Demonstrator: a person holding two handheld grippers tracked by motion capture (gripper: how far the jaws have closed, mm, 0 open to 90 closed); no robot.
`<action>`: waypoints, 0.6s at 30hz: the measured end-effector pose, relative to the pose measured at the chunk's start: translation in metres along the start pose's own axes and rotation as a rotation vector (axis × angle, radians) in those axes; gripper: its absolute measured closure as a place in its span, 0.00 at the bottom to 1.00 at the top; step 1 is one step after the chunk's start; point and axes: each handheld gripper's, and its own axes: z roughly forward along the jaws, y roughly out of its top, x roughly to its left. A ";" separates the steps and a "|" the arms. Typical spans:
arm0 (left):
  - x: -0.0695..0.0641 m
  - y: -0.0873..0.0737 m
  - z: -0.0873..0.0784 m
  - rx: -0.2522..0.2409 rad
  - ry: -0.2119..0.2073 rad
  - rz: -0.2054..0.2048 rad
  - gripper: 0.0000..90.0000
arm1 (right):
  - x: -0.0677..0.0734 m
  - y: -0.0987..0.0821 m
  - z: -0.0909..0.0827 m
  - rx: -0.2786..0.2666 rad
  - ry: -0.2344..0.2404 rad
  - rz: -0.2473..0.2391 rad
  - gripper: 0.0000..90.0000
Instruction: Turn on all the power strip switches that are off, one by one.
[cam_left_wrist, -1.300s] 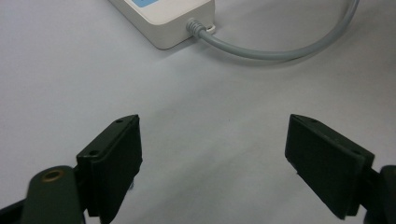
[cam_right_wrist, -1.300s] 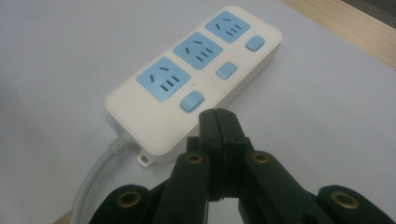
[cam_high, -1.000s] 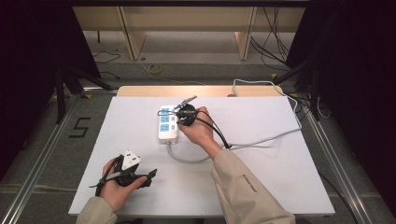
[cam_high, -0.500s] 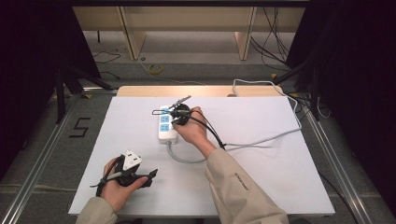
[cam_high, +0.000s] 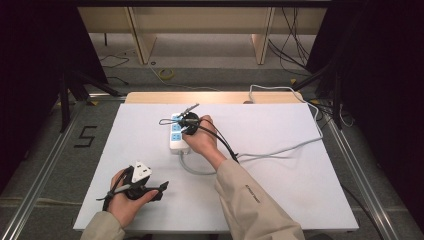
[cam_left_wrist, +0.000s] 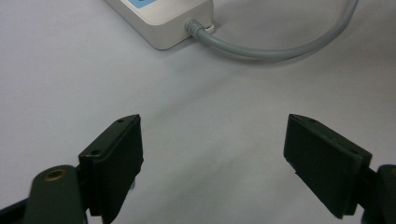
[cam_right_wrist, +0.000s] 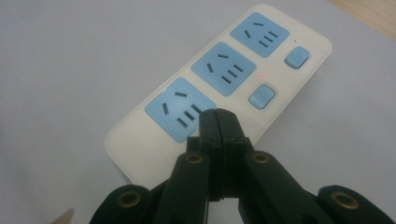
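Currently the right gripper (cam_right_wrist: 217, 122) hangs with its fingers clenched on nothing, tips poised over the nearest blue socket of the white power strip (cam_high: 178, 133), which lies near the middle of the counter (cam_high: 280, 190) toward twelve o'clock. Down at seven o'clock, the left gripper (cam_high: 161, 188) rests with fingers released, well apart from the strip.

Counting from above and along the jaws: one white power strip (cam_high: 176, 136) lying toward the far edge of the table (cam_high: 310, 200), showing three blue socket panels (cam_right_wrist: 223, 68), two blue switches (cam_right_wrist: 261, 96), one grey cord (cam_left_wrist: 275, 49); two grippers, left (cam_high: 150, 187) and right (cam_high: 186, 122).
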 end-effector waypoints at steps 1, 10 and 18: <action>0.000 0.000 0.000 -0.001 0.000 -0.002 0.22 | 0.000 0.000 0.000 0.001 0.000 0.001 1.00; 0.000 0.000 0.000 -0.005 0.000 -0.003 0.22 | 0.001 0.000 0.001 0.003 -0.013 -0.004 1.00; 0.000 0.000 -0.001 -0.006 0.003 -0.005 0.22 | 0.005 -0.001 0.005 0.020 -0.027 -0.036 1.00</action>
